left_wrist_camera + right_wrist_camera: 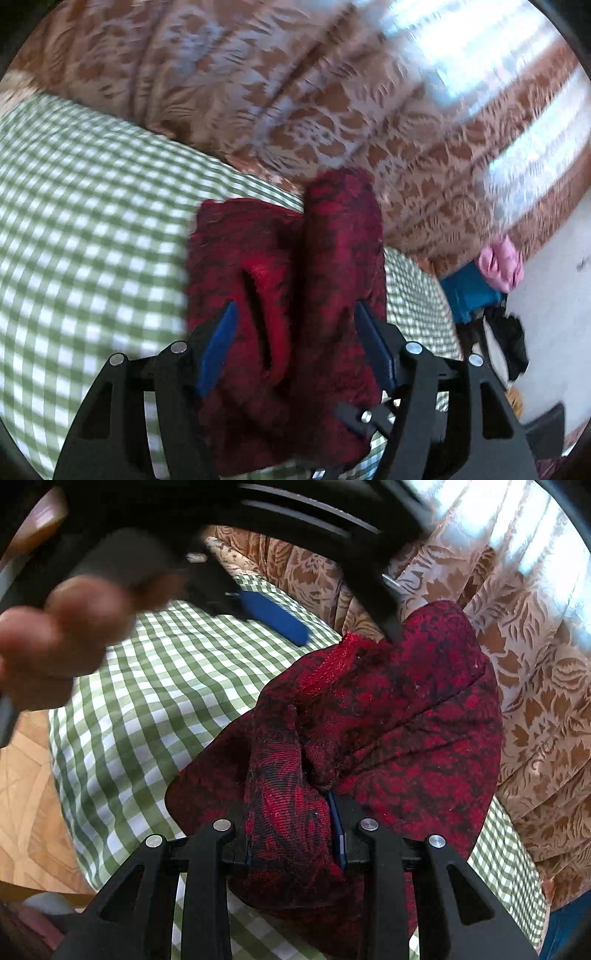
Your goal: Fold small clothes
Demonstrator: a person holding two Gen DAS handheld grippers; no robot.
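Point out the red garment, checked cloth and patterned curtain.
red garment (399, 716), right wrist view, upper folded body
checked cloth (81, 206), left wrist view, bare area left of garment
patterned curtain (229, 85), left wrist view, upper folds

My left wrist camera looks forward and down along its gripper (295, 325), very close over the red cloth (280, 295) on the checked sheet (92, 221), curtain (258, 92) beyond. My right wrist camera sits just as close behind its own gripper (295, 830), angled down. Both share the cloth, sheet and curtain; the right view also catches the left gripper.
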